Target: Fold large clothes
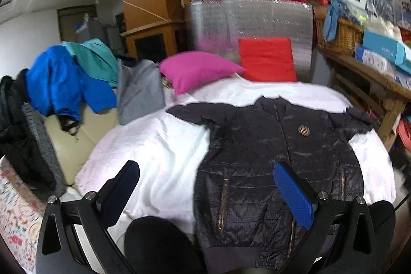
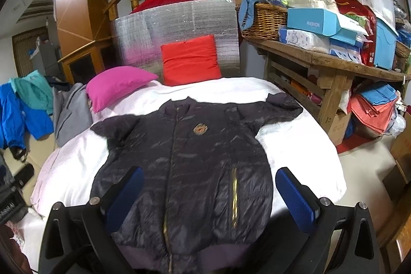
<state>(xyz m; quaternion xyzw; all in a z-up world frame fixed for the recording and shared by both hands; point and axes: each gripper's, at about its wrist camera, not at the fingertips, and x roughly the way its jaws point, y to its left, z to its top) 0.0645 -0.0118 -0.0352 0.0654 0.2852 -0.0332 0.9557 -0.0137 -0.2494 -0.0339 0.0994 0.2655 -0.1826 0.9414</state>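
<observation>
Both claws hang released above the near edge of the bed, each with its blue pads spread wide and nothing between them. From its own camera the left claw (image 1: pixel 206 193) sits over the jacket's left hem side, one pad above the white blanket (image 1: pixel 159 145) and the other above the dark fabric. The right claw (image 2: pixel 209 197) hovers over the jacket's lower half, its pads straddling the zipped front.

A black puffer jacket (image 2: pixel 185 158) lies flat and face up in the middle of the bed, hem toward the near edge, collar toward the far edge, both sleeves spread out to the sides. A round badge (image 2: pixel 201 129) shows on the chest, and the front zipper looks closed.

At the bed's far edge a pink pillow (image 2: pixel 115 86) lies beside a red cushion (image 2: pixel 190 59) that leans on a silver padded board (image 2: pixel 179 27). Off the left edge, a grey garment (image 1: pixel 140 91), a blue jacket (image 1: pixel 61 81) and a teal one are draped in a heap. A cluttered wooden shelf (image 2: pixel 331 60) stands past the right edge.
</observation>
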